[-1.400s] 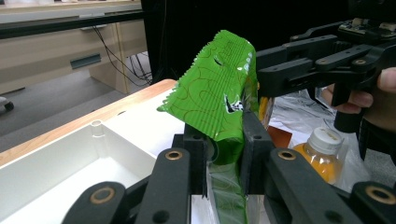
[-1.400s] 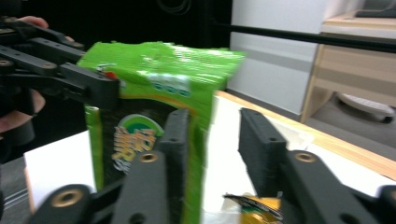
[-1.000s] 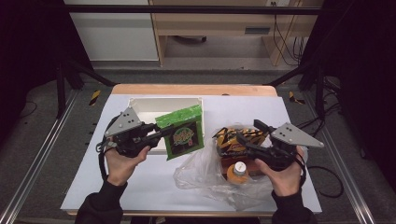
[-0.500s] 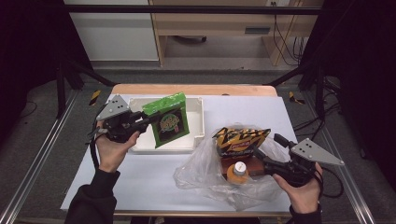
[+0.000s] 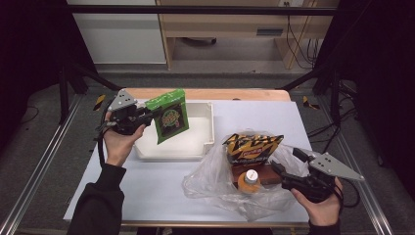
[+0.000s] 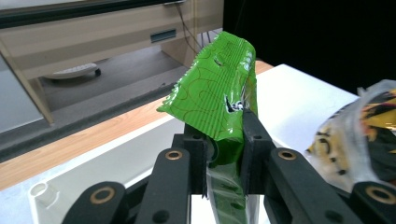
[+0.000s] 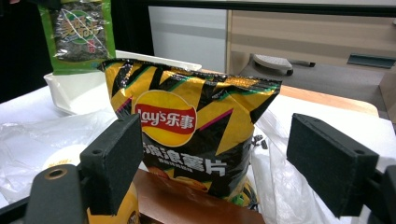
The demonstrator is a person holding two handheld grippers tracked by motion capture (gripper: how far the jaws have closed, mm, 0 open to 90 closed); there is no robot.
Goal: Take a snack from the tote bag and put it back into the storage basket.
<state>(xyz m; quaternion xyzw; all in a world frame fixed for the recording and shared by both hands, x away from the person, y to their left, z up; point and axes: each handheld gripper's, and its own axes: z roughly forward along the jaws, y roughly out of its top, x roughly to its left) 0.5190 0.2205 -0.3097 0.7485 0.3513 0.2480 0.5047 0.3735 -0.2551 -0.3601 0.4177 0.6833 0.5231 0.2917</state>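
A: The left tool (image 5: 147,116) is clenched on the upper edge of the green snack packet (image 5: 171,120), which hangs in the air just over the left part of the white tray (image 5: 208,128). In the left gripper view the jaws pinch the crimped seal, and the foil bends over above them.

B: So the step in hand looks like setting that packet down in the tray. What would make it go well?

A: Lowering it until its bottom edge rests on the tray floor, then letting it tip flat before the jaws part, so it doesn't flop over the near wall. The grip is near one corner, so the packet may swing; a slow descent should help.

B: And the right tool (image 5: 288,169)?

A: Released, its jaws spread wide, to the right of the tray. It points at the black-and-yellow crisp bag (image 5: 252,147), which stands in the clear plastic bag (image 5: 215,183) with an orange bottle (image 5: 249,179) in front of it. It touches nothing, as far as the right gripper view shows.
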